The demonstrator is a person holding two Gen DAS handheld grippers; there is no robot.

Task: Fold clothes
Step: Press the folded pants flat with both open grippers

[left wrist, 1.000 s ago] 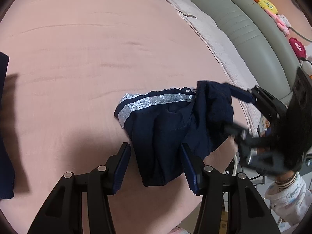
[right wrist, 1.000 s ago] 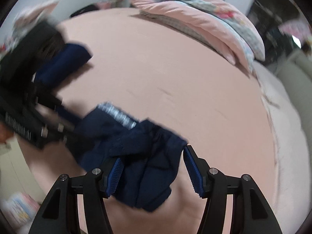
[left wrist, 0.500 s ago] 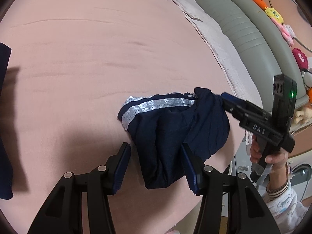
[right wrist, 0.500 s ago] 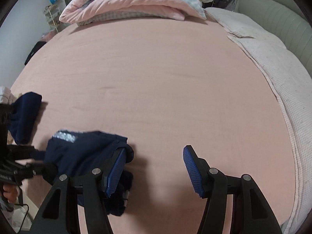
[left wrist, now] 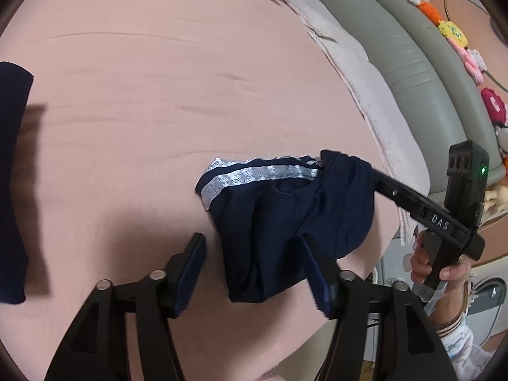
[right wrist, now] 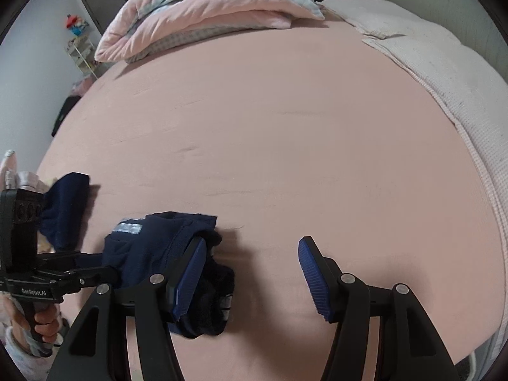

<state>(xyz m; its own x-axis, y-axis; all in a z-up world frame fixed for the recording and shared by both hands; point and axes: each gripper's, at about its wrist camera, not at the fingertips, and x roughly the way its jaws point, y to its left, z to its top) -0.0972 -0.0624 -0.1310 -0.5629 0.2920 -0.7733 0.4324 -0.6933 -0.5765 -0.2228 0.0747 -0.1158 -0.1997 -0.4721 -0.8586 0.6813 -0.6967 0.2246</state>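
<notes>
A crumpled navy garment (left wrist: 279, 219) with a silver striped band lies near the front edge of the pink bed (left wrist: 158, 95). My left gripper (left wrist: 254, 273) is open, its fingers either side of the garment's near end. My right gripper (right wrist: 247, 279) is open and holds nothing; its left finger (right wrist: 187, 273) lies against the garment (right wrist: 158, 247). In the left wrist view the right gripper's fingers (left wrist: 397, 193) reach under the garment's right side. A second navy garment (left wrist: 12, 174) lies at the left, also in the right wrist view (right wrist: 63, 209).
A folded pink quilt (right wrist: 206, 9) lies at the bed's far end. A white blanket (right wrist: 444, 73) runs along the right side. A grey-green padded headboard (left wrist: 412, 63) with plush toys (left wrist: 457, 35) stands beyond it. The bed edge is just behind the garment.
My right gripper has let go of the garment's corner and swung right, its view now over the bed. The garment has settled flatter. My left gripper has barely moved.
</notes>
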